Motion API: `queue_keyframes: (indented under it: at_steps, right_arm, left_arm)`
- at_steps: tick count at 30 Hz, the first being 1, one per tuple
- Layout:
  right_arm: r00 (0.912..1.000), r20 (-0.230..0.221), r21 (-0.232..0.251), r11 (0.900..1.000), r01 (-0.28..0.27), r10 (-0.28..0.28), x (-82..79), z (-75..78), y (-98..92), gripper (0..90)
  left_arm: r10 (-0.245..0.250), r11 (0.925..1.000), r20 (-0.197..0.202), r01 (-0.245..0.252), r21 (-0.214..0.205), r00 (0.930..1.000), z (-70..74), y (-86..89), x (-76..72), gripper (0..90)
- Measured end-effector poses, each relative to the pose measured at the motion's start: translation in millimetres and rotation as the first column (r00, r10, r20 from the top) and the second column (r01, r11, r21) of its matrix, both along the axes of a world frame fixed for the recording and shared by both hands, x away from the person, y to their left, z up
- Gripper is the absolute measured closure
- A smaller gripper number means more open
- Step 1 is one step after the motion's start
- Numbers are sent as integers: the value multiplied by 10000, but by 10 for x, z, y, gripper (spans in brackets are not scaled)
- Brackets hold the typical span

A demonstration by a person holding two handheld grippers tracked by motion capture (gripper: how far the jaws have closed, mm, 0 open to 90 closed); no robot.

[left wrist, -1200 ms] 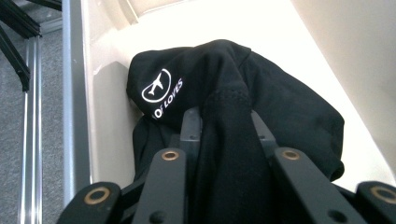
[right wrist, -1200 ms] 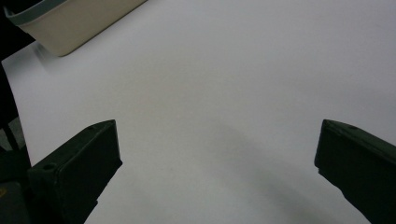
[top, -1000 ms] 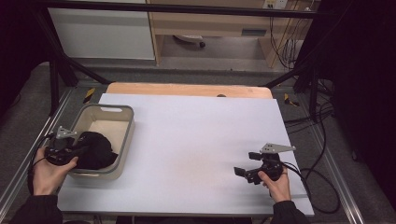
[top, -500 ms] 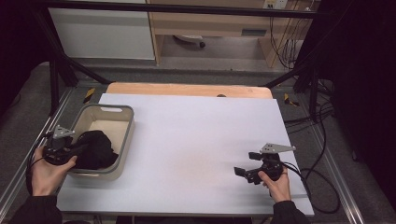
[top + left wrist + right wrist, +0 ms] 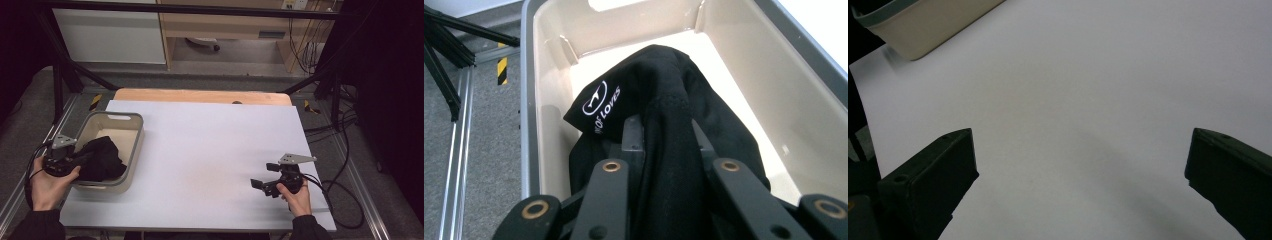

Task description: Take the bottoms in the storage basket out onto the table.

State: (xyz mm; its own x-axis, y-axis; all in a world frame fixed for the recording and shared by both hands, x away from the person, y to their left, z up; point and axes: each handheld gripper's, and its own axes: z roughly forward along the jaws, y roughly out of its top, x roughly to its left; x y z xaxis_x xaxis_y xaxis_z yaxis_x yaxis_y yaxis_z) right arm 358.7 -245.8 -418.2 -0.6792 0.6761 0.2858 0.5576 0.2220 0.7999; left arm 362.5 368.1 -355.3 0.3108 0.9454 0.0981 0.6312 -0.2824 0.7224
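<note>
A black cloth (image 5: 102, 157) with white lettering lies bunched in the near end of a beige bin (image 5: 135, 135) at the table's left. My left gripper (image 5: 84, 159) reaches over the bin's left rim and is shut on a fold of the cloth. In the left gripper view the black cloth (image 5: 664, 100) runs down between the jaws of the left gripper (image 5: 668, 137) and drapes over them, inside the bin (image 5: 774, 85). My right gripper (image 5: 262, 175) hovers low over the white table near its front right, open. In the right gripper view the right gripper (image 5: 1083, 165) has nothing between its jaws.
The white table top (image 5: 215, 145) stretches between the bin and the right hand. A wooden strip (image 5: 200, 95) runs along its far edge. Cables (image 5: 340, 190) trail off the right side. The bin's corner (image 5: 923, 25) shows far off in the right gripper view.
The left gripper has shifted slightly toward the bin's left rim, drawing the cloth with it. The right gripper has stayed where it was.
</note>
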Motion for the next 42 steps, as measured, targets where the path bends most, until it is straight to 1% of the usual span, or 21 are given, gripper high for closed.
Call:
queue_keyframes:
  at_steps: [10,17,29,32,42]
  right_arm:
    - [10000,0,17,10000,7,-7,-1,2,-1,6]
    - [10000,5,21,10000,15,-15,-1,4,-3,6]
    - [10000,3,-14,10000,12,-12,0,1,-1,6]
    - [10000,12,-7,10000,8,-8,-1,2,-3,6]
    - [10000,14,8,10000,37,-37,-3,6,-5,6]
  left_arm:
    - [14,9995,470,1,-312,9989,68,-1,-38,765]
    - [20,9989,717,13,-458,9974,109,-11,-57,767]
    - [73,9970,1230,23,-771,9924,194,-43,-82,768]
    - [54,9970,1322,50,-779,9912,220,-55,-85,769]
    - [-5,9946,1541,164,-1022,9881,286,-76,-92,770]
